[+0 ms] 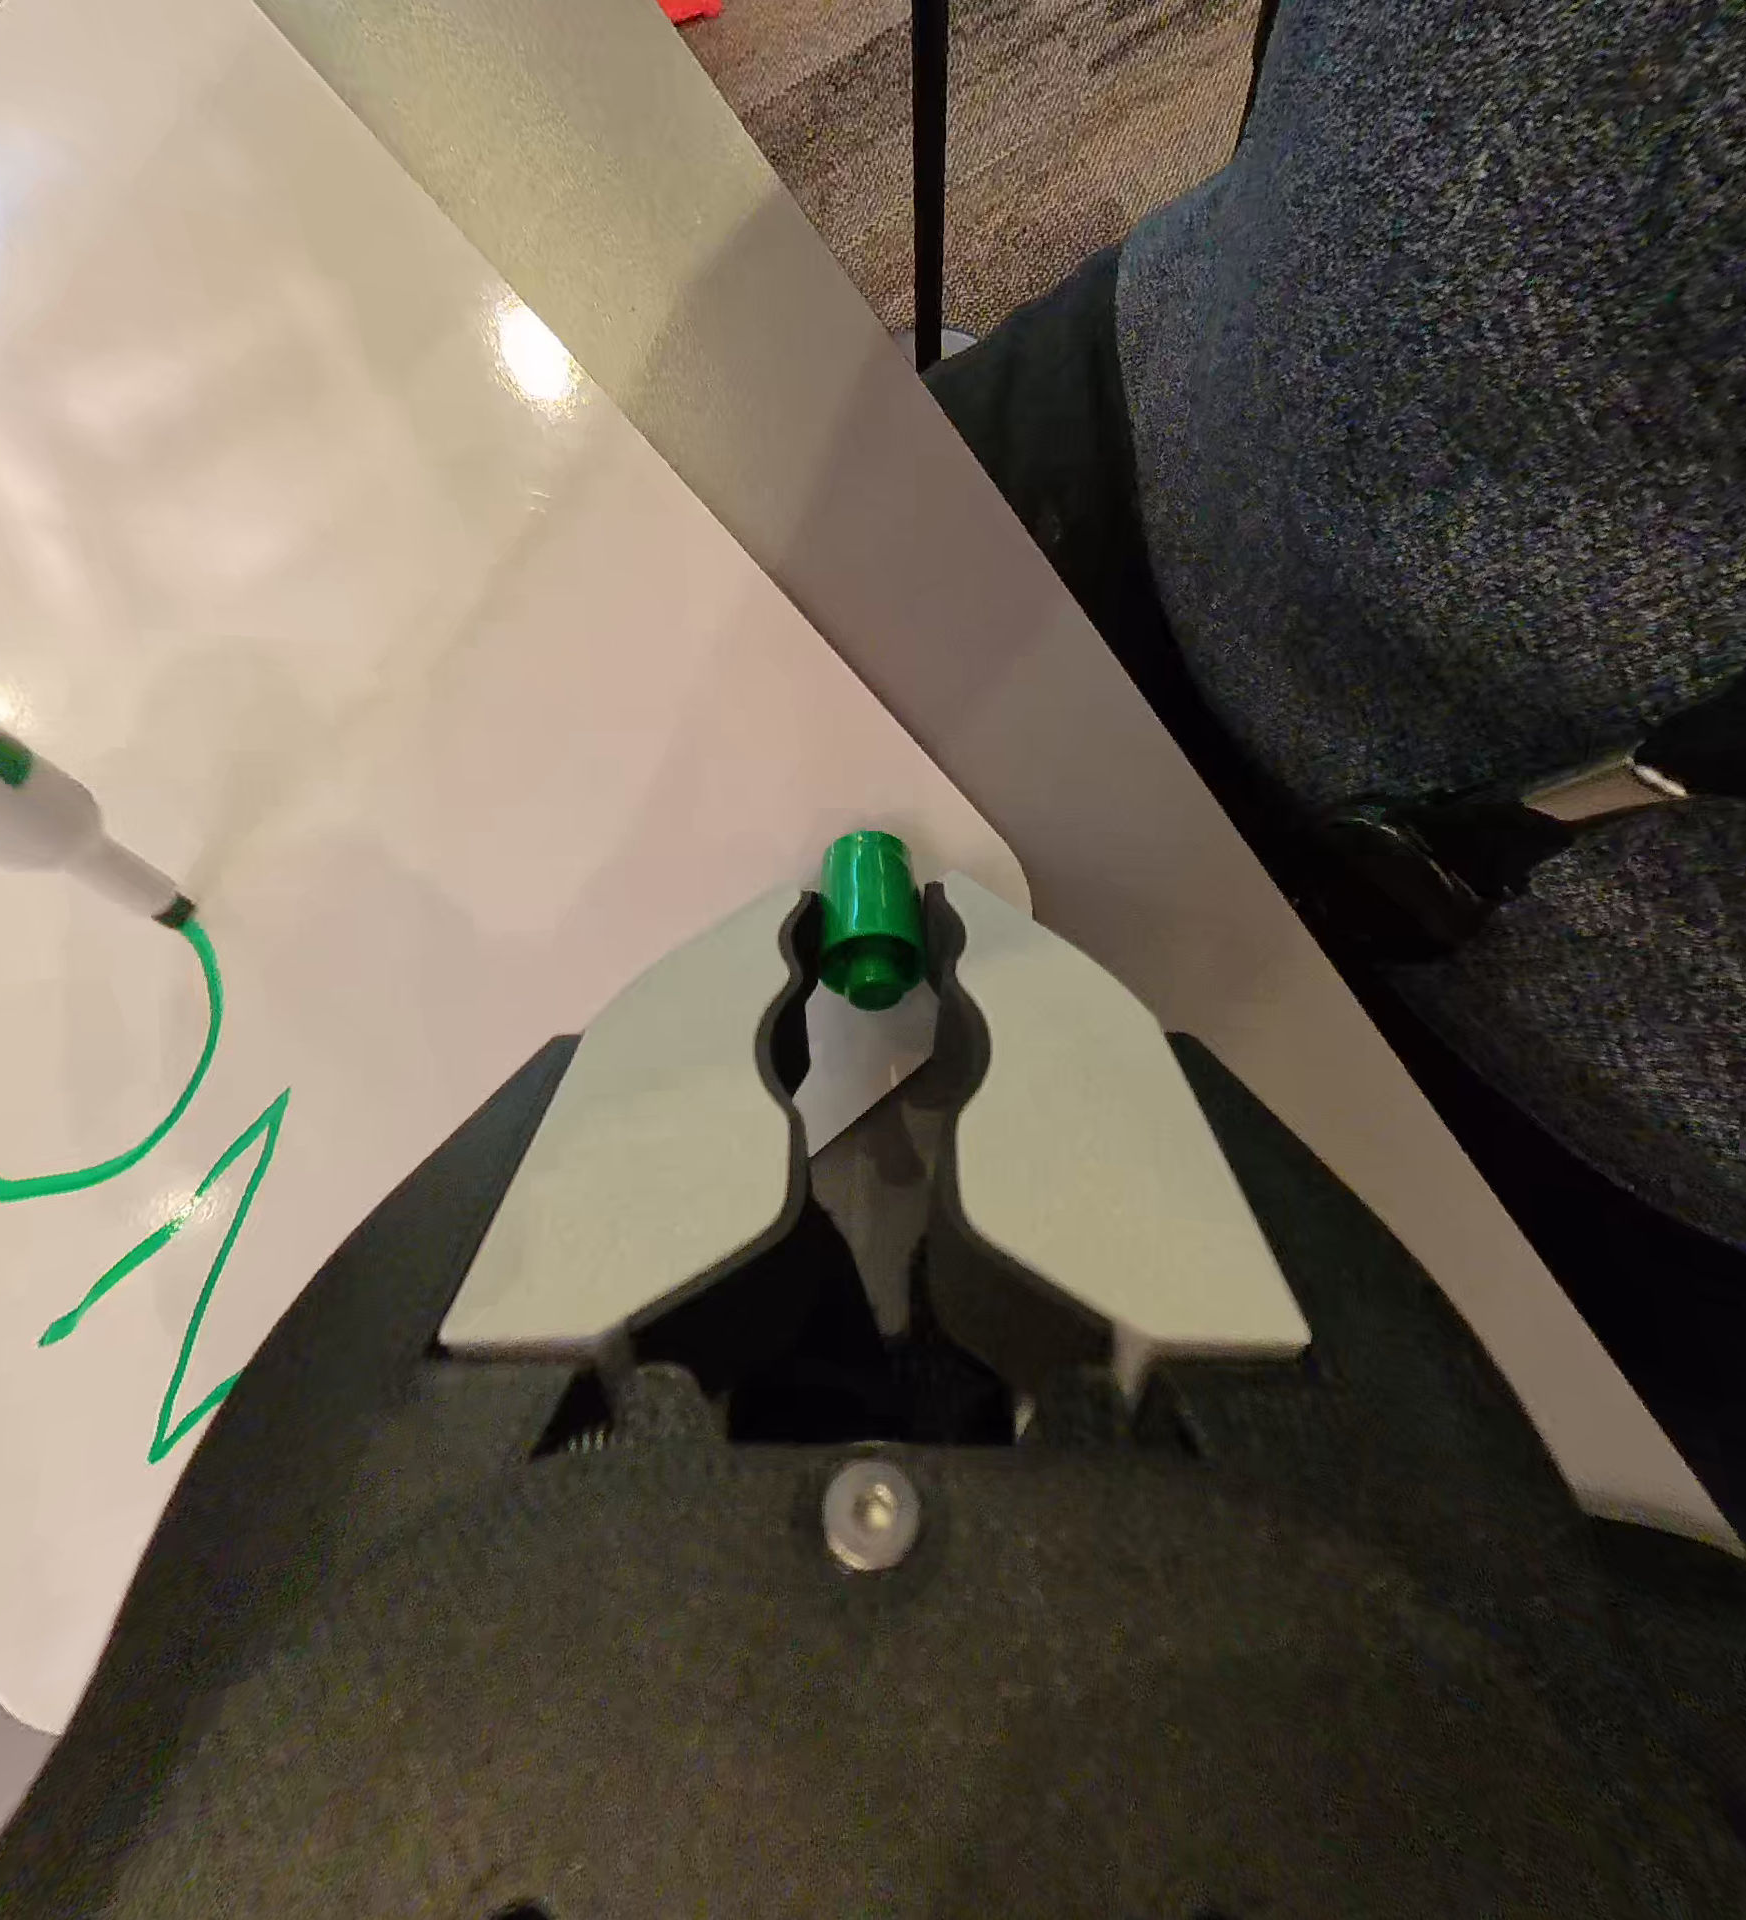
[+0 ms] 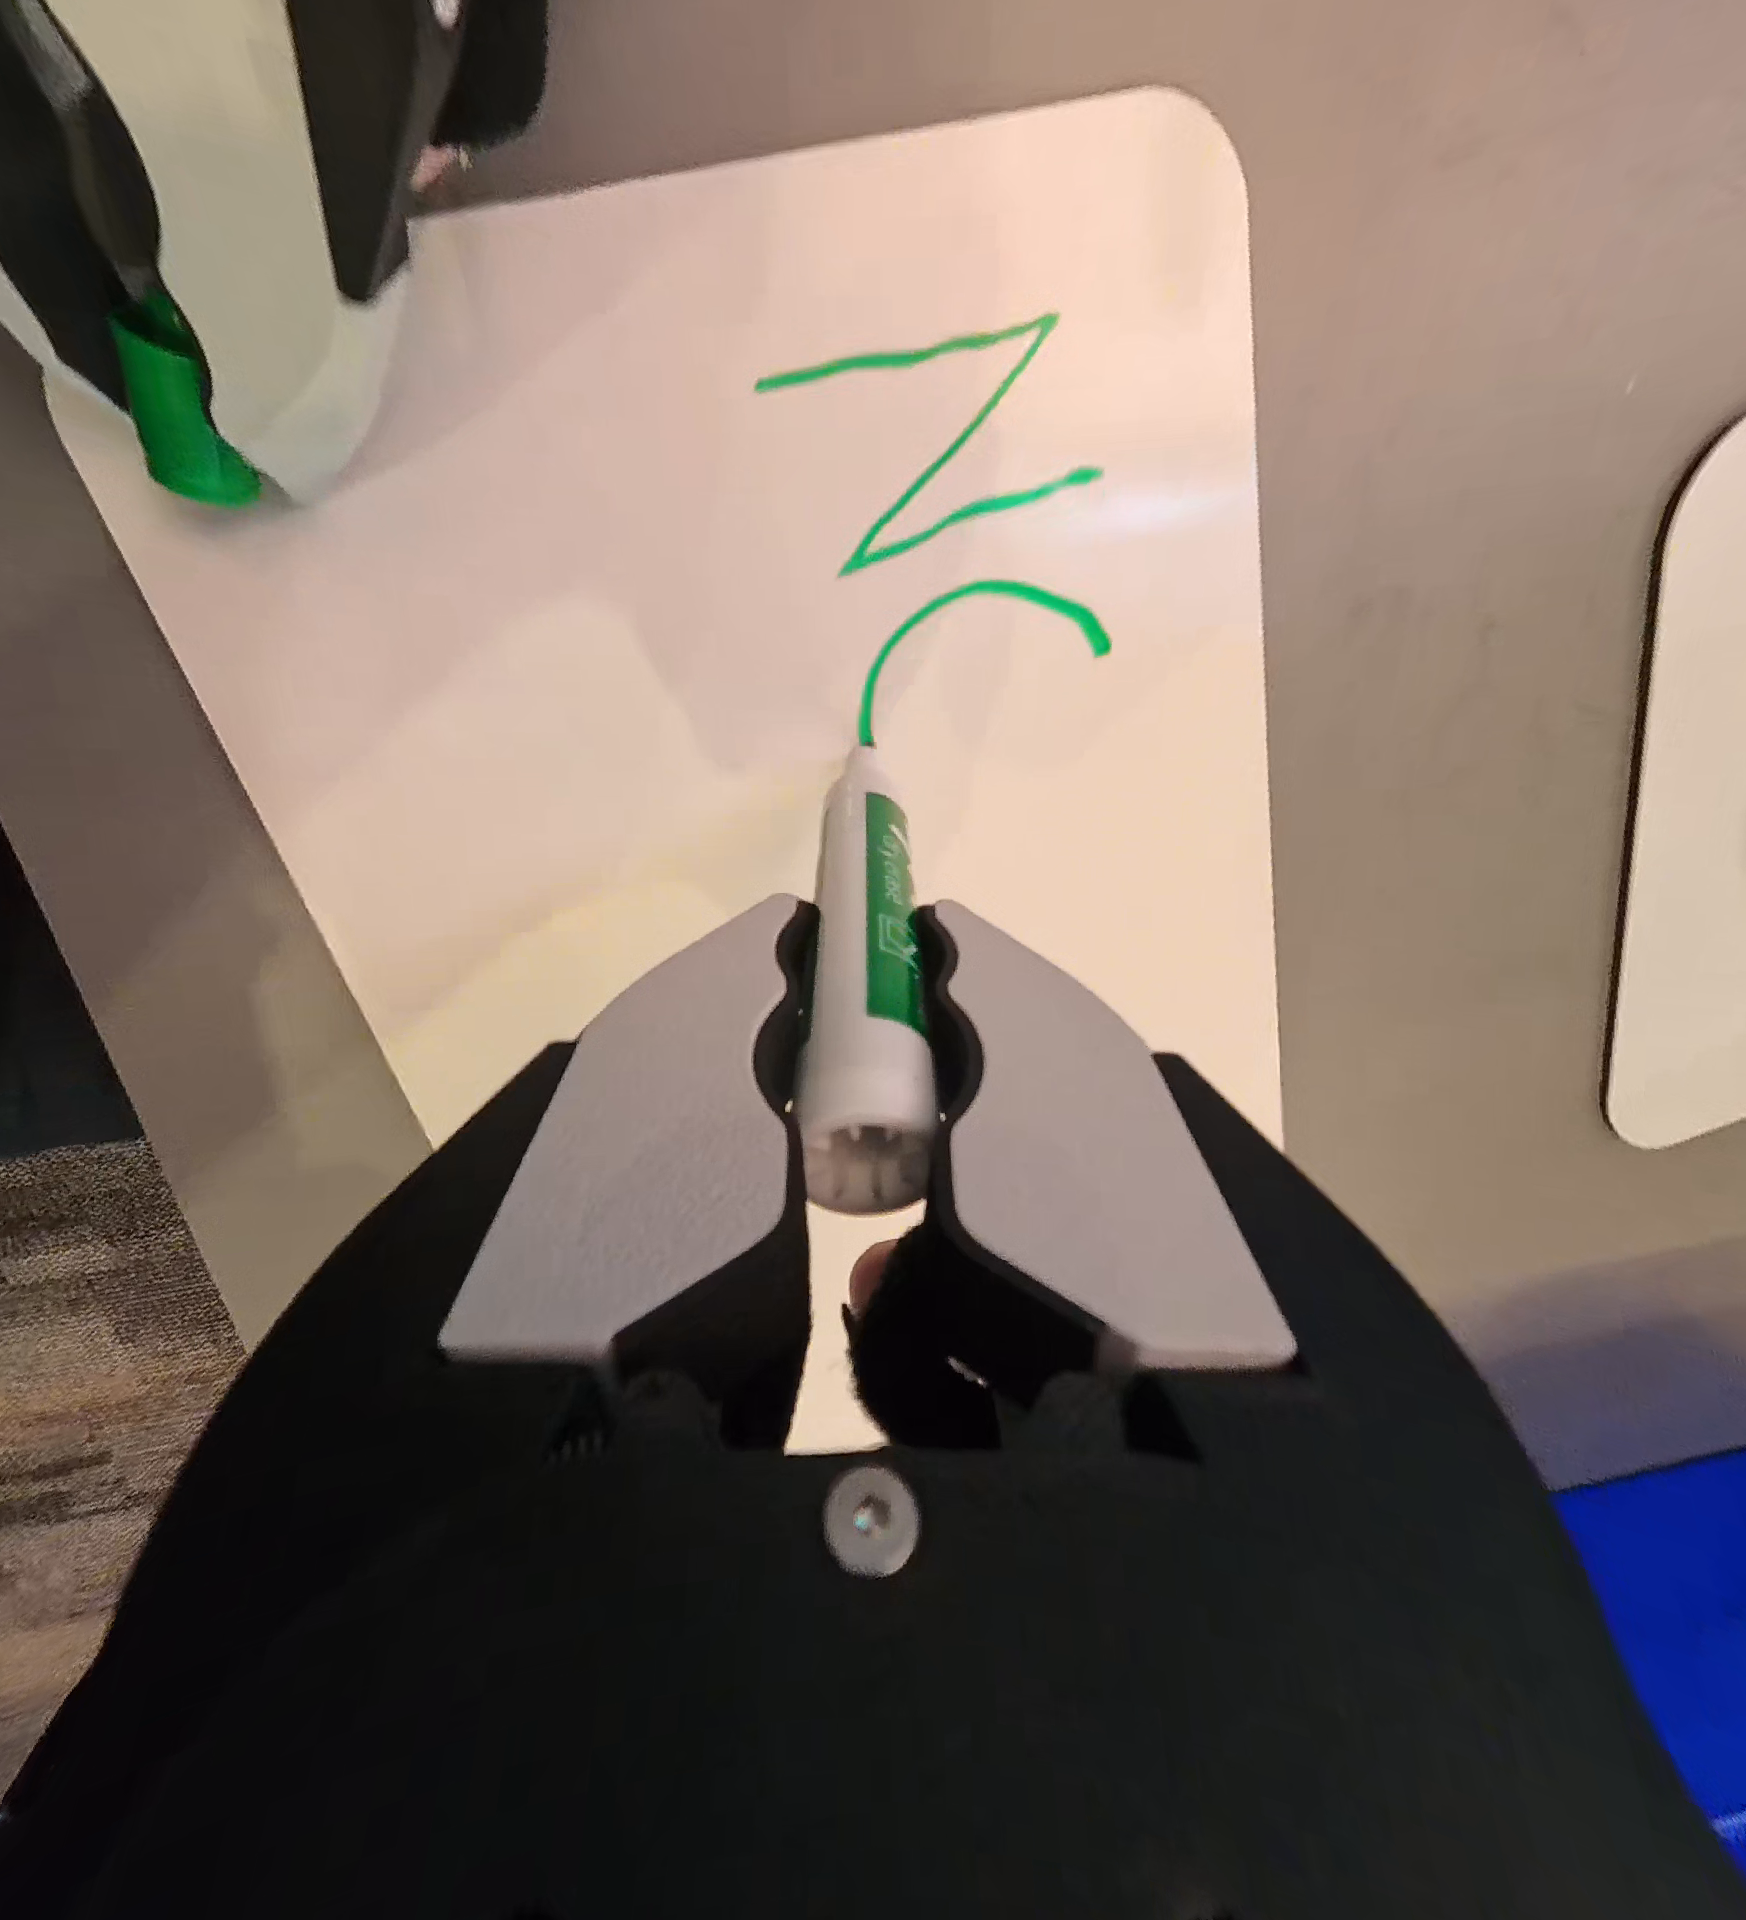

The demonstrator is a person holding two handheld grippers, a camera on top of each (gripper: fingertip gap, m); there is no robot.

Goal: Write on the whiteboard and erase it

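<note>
Whiteboard (image 2: 578,582): glossy white sheet with rounded corners, lying flat on a matt grey table (image 2: 1471,312); carries green marks (image 2: 952,457), one zigzag and one curved stroke

Marker (image 2: 864,966): white barrel with a green label, clenched between the black wavy pads of the right gripper (image 2: 867,940); tip resting on the board at the near end of the curved stroke

Cap (image 1: 869,914): shiny green plastic cylinder with a narrower stub end, pinched between the pads of the left gripper (image 1: 869,925), over a near corner of the board

Right wrist view only: the marker's hollow rear end; a second white rounded-corner panel (image 2: 1721,810) at the right edge with a clear round fitting, hard to identify; a blue surface (image 2: 1721,1621) near right; the left gripper far left, cap pointing down

Left wrist view only: a person's speckled grey knit sleeve (image 1: 1471,416); patterned carpet (image 1: 952,125); marker cut off at the left edge, its gripper barely showing

Both grippers: grey finger plates on a black textured body
</note>
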